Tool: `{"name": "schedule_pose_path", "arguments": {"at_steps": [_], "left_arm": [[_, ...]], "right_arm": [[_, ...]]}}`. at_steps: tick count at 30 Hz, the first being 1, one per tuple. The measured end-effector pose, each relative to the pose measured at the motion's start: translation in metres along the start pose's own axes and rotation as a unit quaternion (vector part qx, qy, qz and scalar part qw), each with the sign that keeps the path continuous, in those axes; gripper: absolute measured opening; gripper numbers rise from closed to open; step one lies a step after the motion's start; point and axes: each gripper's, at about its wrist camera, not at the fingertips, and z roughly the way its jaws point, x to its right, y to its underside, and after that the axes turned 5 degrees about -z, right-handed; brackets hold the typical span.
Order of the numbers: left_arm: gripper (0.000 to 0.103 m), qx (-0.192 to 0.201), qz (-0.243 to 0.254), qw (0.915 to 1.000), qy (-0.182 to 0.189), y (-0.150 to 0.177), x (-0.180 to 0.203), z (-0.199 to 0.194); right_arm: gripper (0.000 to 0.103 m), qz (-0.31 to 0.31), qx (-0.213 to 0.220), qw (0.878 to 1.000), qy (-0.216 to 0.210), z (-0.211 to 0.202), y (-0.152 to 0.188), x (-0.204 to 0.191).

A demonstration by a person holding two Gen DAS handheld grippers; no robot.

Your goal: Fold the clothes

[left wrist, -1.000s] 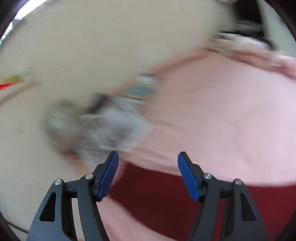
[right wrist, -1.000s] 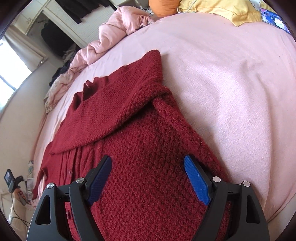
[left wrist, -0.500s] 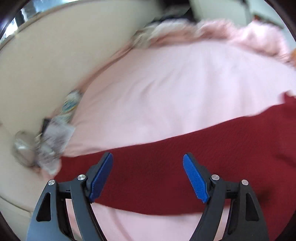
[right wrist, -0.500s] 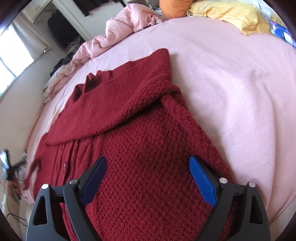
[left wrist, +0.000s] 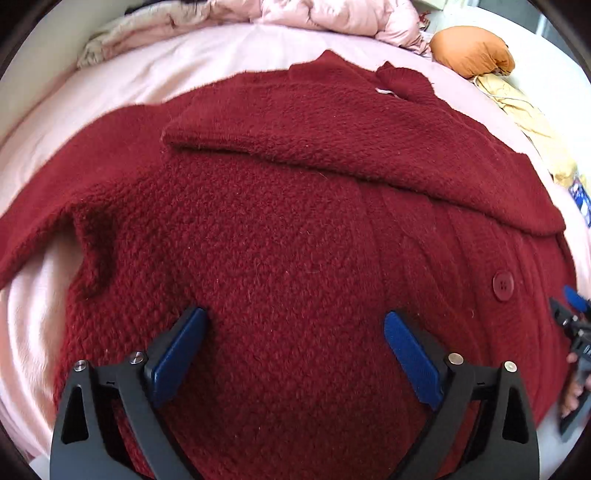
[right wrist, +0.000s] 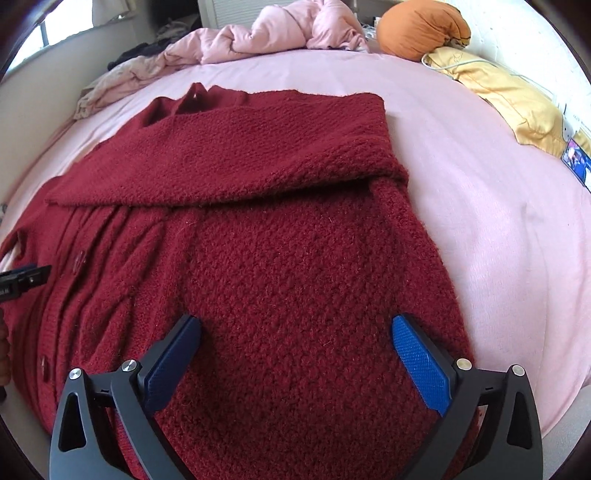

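Note:
A dark red knitted cardigan (left wrist: 295,229) lies flat on the pink bed sheet (left wrist: 155,70), one sleeve folded across its chest. It also fills the right wrist view (right wrist: 280,258). My left gripper (left wrist: 293,336) is open and empty, just above the cardigan's lower left part. My right gripper (right wrist: 295,343) is open and empty, just above its lower right part. The right gripper's tip shows at the right edge of the left wrist view (left wrist: 572,314). The left gripper's tip shows at the left edge of the right wrist view (right wrist: 26,277).
A crumpled pink duvet (right wrist: 273,37) lies along the bed's far side. An orange cushion (right wrist: 421,29) and a yellow pillow (right wrist: 506,96) lie at the far right. The bed's right edge (right wrist: 565,413) is close to my right gripper.
My left gripper has swung right from the bed's left edge and floor clutter to over the cardigan. My right gripper has shifted slightly and turned; both stay open.

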Motion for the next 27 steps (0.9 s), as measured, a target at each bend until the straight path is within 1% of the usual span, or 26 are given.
{"name": "schedule_pose_path", "arguments": {"at_steps": [3, 4, 5, 6, 8, 9, 10, 12, 14, 15, 16, 17, 19, 21, 23, 24, 25, 27], "left_arm": [[0.097, 0.024, -0.028, 0.9993, 0.003, -0.001, -0.014, -0.016], [0.097, 0.028, -0.045, 0.9985, 0.013, -0.001, -0.023, -0.018], [0.098, 0.032, -0.062, 0.9972, 0.025, -0.002, -0.034, -0.018], [0.099, 0.017, -0.076, 0.9965, 0.031, -0.005, -0.047, -0.009], [0.103, -0.001, -0.062, 0.9977, 0.025, -0.006, -0.044, 0.007], [0.103, -0.001, -0.052, 0.9986, 0.008, -0.010, -0.039, 0.010], [0.103, 0.001, -0.055, 0.9985, -0.006, -0.012, -0.035, 0.010], [0.103, 0.014, -0.093, 0.9954, 0.017, -0.008, -0.044, 0.000], [0.103, 0.029, -0.133, 0.9897, 0.045, -0.004, -0.055, -0.011], [0.103, 0.037, -0.159, 0.9844, 0.066, -0.002, -0.066, -0.017], [0.103, 0.046, -0.185, 0.9775, 0.090, 0.001, -0.079, -0.023], [0.103, 0.042, -0.199, 0.9730, 0.109, 0.003, -0.088, -0.021], [0.103, 0.035, -0.221, 0.9646, 0.139, 0.004, -0.099, -0.017], [0.103, 0.038, -0.245, 0.9552, 0.161, 0.003, -0.106, -0.017], [0.103, 0.042, -0.269, 0.9445, 0.184, 0.001, -0.108, -0.015], [0.103, 0.044, -0.276, 0.9409, 0.191, 0.002, -0.109, -0.015], [0.103, 0.046, -0.282, 0.9377, 0.198, 0.003, -0.111, -0.016], [0.103, 0.045, -0.280, 0.9385, 0.198, 0.000, -0.110, -0.013]], "right_arm": [[0.103, 0.003, 0.000, 1.000, -0.001, 0.001, 0.000, 0.001], [0.103, 0.003, -0.002, 1.000, 0.001, 0.000, 0.000, 0.000], [0.103, -0.005, -0.011, 1.000, 0.015, -0.002, -0.004, -0.006], [0.103, -0.014, -0.019, 0.999, 0.030, -0.004, -0.007, -0.012], [0.101, -0.030, -0.036, 0.997, 0.058, -0.008, -0.014, -0.024], [0.099, -0.041, -0.040, 0.996, 0.068, -0.012, -0.018, -0.032], [0.098, -0.063, -0.021, 0.996, 0.053, -0.020, -0.027, -0.049], [0.098, -0.099, 0.018, 0.995, 0.007, -0.034, -0.052, -0.082], [0.098, -0.144, 0.042, 0.989, -0.016, -0.037, -0.082, -0.117], [0.098, -0.166, 0.047, 0.985, -0.026, -0.035, -0.096, -0.133], [0.098, -0.183, 0.043, 0.982, -0.033, -0.027, -0.109, -0.148], [0.098, -0.200, 0.037, 0.978, -0.042, -0.019, -0.122, -0.163], [0.098, -0.228, 0.010, 0.971, -0.074, 0.003, -0.140, -0.192], [0.098, -0.252, -0.004, 0.963, -0.100, 0.020, -0.147, -0.220], [0.098, -0.282, -0.008, 0.954, -0.105, 0.032, -0.153, -0.247], [0.098, -0.295, -0.009, 0.949, -0.108, 0.038, -0.155, -0.260], [0.098, -0.303, -0.012, 0.947, -0.109, 0.043, -0.157, -0.272], [0.098, -0.316, -0.015, 0.942, -0.114, 0.052, -0.161, -0.290]]}}
